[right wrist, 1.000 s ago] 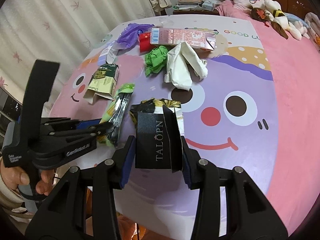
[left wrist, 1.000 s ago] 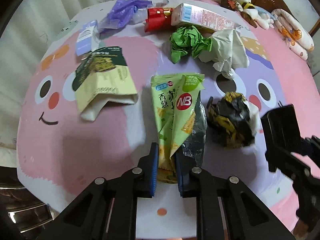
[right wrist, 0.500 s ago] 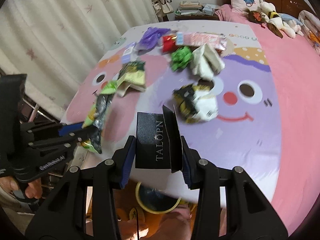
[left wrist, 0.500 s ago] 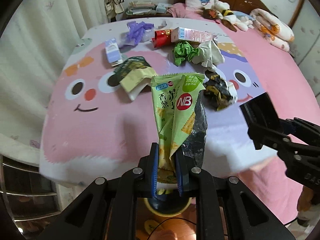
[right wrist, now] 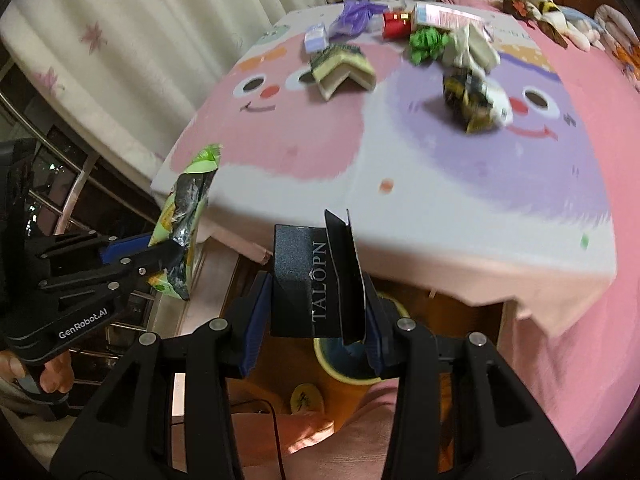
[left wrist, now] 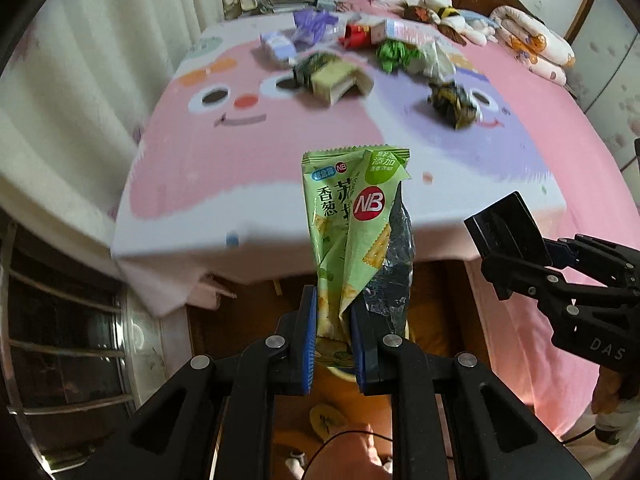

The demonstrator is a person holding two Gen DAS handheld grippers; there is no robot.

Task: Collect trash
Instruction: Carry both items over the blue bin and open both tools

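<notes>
Pinched, in the left claw (left wrist: 334, 332), the lower end of a green cracker wrapper (left wrist: 352, 216), upright at centre frame, out past the edge of the bed (left wrist: 280, 152). Clamped, in the right claw (right wrist: 316, 308), a black box (right wrist: 304, 280) with its flap sprung open, above a yellow-rimmed bin (right wrist: 322, 354) on the floor, low centre of the right view. Looked like the carry towards the drop. Could have missed the bin on release: hid most of its rim behind the claws, so aimed half blind. Could have clung to a pad, being thin foil, or drifted aside in falling. Might have snagged the box's loose flap on a finger. Ran close together as well, so risked a knock between claws. Left a crumpled black-and-yellow wrapper (left wrist: 452, 102) and more litter on the bed, upper frame.
</notes>
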